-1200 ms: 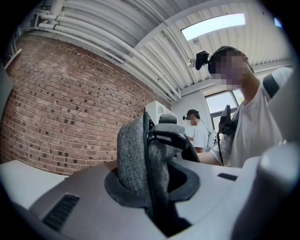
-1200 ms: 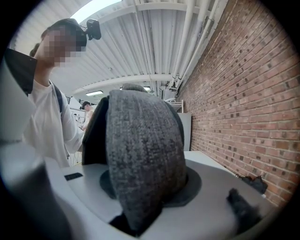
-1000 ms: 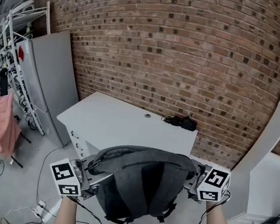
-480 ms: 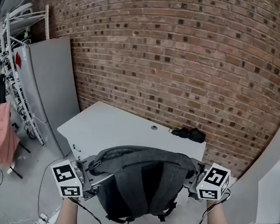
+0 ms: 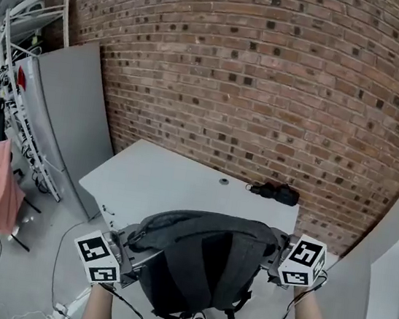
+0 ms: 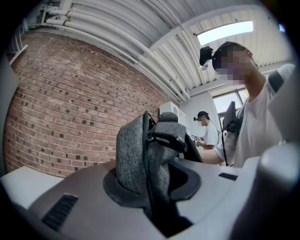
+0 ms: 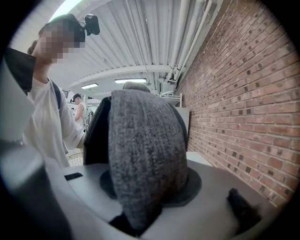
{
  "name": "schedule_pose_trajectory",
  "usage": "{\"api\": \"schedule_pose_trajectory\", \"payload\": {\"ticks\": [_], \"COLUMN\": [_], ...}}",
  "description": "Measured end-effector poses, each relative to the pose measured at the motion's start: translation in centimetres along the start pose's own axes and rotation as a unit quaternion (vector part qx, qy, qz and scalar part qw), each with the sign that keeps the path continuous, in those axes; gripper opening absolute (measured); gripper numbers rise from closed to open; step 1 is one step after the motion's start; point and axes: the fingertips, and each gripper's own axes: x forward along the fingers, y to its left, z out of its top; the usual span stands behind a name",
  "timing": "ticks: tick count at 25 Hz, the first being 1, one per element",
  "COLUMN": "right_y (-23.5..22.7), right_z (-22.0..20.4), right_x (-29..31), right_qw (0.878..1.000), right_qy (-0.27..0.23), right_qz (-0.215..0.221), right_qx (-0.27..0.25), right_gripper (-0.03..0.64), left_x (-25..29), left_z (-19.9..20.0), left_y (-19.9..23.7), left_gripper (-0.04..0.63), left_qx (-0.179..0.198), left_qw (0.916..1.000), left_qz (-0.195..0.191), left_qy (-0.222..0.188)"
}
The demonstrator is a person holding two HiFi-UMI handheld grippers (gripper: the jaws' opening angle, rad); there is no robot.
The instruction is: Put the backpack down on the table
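Now the grey backpack [image 5: 199, 266] hangs in the air between the two grippers, on the near side of the white counter [image 5: 174, 181] and not resting on it. The left gripper [image 5: 129, 243] pinches a fold of fabric at one top corner. Its jaws have just been opening slightly, with the fabric still between them. The right gripper [image 5: 273, 252] is clamped on the other top corner. A small black bag [image 5: 278, 193] lies at the counter's far edge, by the brick wall [image 5: 268, 91].
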Motion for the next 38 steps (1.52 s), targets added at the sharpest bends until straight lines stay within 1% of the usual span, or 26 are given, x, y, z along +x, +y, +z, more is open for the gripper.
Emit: {"api": "schedule_pose_trajectory", "payload": {"ticks": [5, 9, 19, 24, 31, 38], "right_y": [-2.4, -5.3, -14.4, -18.5, -23.1, -26.1], "right_z": [0.1, 0.4, 0.1, 0.0, 0.3, 0.1], "right_x": [1.8, 3.4, 7.0, 8.2, 9.5, 11.3], "right_qw": [1.0, 1.0, 1.0, 1.0, 1.0, 1.0], "right_qy": [0.006, 0.004, -0.012, -0.015, -0.014, -0.015], "right_qz": [0.009, 0.013, 0.024, 0.02, 0.021, 0.024], "right_qx": [-0.006, -0.013, -0.005, -0.005, -0.013, -0.011], "right_gripper": [0.129, 0.129, 0.129, 0.129, 0.129, 0.129], "left_x": [0.1, 0.9, 4.6, 6.7, 8.8, 9.7], "left_z": [0.0, 0.1, 0.6, 0.7, 1.1, 0.8], "left_y": [2.8, 5.8, 14.4, 18.2, 22.4, 25.6], "left_gripper": [0.101, 0.104, 0.106, 0.11, 0.11, 0.109], "left_qx": [0.002, 0.007, 0.009, 0.012, 0.016, 0.013], "left_qw": [0.9999, 0.9997, 0.999, 0.9986, 0.9982, 0.9976], "left_qz": [0.012, 0.024, 0.04, 0.042, 0.043, 0.048], "left_qy": [-0.005, -0.007, 0.018, 0.03, 0.039, 0.048]}}
